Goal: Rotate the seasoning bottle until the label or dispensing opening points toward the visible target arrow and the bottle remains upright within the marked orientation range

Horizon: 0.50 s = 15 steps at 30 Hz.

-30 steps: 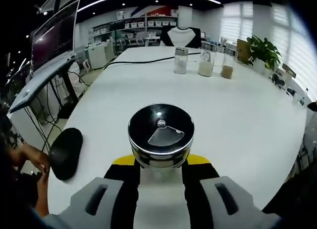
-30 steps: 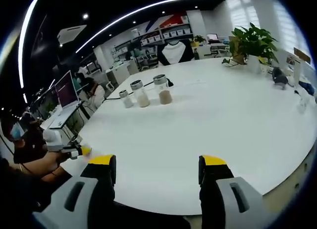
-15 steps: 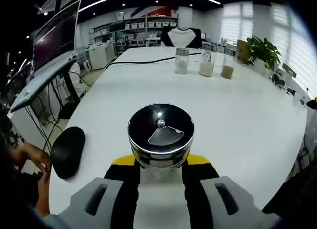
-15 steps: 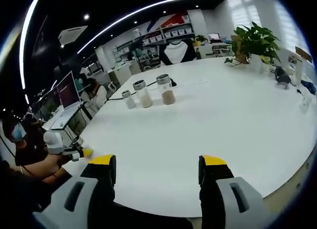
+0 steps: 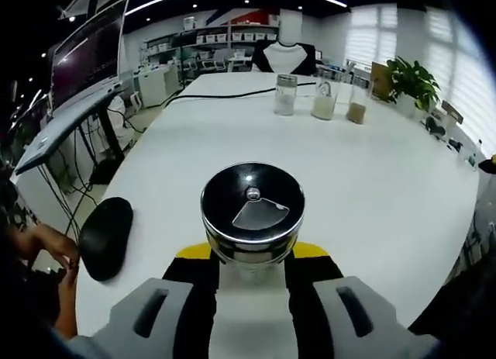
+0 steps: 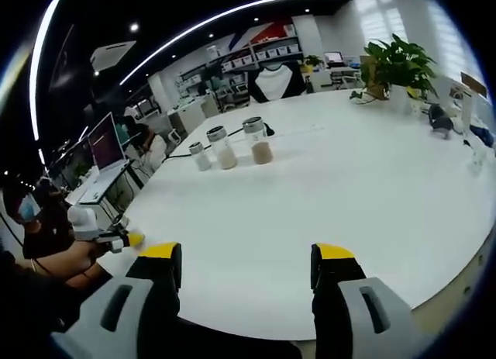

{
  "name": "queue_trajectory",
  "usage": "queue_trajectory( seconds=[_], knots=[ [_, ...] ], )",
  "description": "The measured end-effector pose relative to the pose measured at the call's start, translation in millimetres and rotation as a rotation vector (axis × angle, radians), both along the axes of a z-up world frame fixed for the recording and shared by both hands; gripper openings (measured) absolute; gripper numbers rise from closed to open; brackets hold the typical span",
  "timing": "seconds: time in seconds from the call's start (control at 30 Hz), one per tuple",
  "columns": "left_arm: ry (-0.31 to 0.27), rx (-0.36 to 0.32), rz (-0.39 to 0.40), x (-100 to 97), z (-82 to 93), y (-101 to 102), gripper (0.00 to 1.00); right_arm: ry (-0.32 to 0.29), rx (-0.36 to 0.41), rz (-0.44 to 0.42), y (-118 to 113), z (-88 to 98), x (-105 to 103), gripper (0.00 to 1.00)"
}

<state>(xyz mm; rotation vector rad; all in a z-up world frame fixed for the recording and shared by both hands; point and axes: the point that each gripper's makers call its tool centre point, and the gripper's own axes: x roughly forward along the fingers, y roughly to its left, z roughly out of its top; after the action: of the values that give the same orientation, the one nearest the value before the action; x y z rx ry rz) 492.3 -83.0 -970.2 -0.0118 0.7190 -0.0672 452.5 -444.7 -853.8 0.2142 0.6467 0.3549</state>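
A seasoning bottle (image 5: 252, 215) with a black lid and chrome rim stands upright between my left gripper's jaws. Its grey wedge-shaped dispensing flap lies on the lid's near right part. My left gripper (image 5: 251, 254) is shut on the bottle, yellow-tipped jaws pressed against both sides. The white table (image 5: 387, 173) spreads beyond it. In the right gripper view, my right gripper (image 6: 246, 264) hangs open above the table's near edge with nothing between its jaws. The left gripper (image 6: 116, 239) shows small at the left there, held in a person's hand.
Three glass jars (image 5: 319, 97) of seasoning stand at the table's far side; the same jars (image 6: 225, 148) appear in the right gripper view. A black mouse (image 5: 105, 239) lies at the left edge. A cable (image 5: 217, 96) runs across the far table. Potted plant (image 6: 395, 64) far right.
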Motion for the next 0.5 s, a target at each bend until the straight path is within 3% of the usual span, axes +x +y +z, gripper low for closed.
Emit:
queue_trajectory(
  seconds=[0.33,0.37,0.43,0.5],
  knots=[
    [0.021,0.0,0.013,10.0,-6.9,3.9,0.38,0.001,0.008,-0.015,-4.2,-0.4,-3.5,0.67],
    [0.046,0.015,0.021,8.1,-8.9,7.0,0.43,0.001,0.008,-0.015,-4.6,-0.7,-4.0,0.67],
    [0.002,0.023,0.026,13.7,1.3,7.5,0.6,0.002,0.008,-0.017,-5.5,-0.9,-5.2,0.67],
    [-0.011,-0.028,0.056,16.0,14.8,4.4,0.71,0.002,0.009,-0.021,-6.9,-1.1,-6.3,0.67]
  ],
)
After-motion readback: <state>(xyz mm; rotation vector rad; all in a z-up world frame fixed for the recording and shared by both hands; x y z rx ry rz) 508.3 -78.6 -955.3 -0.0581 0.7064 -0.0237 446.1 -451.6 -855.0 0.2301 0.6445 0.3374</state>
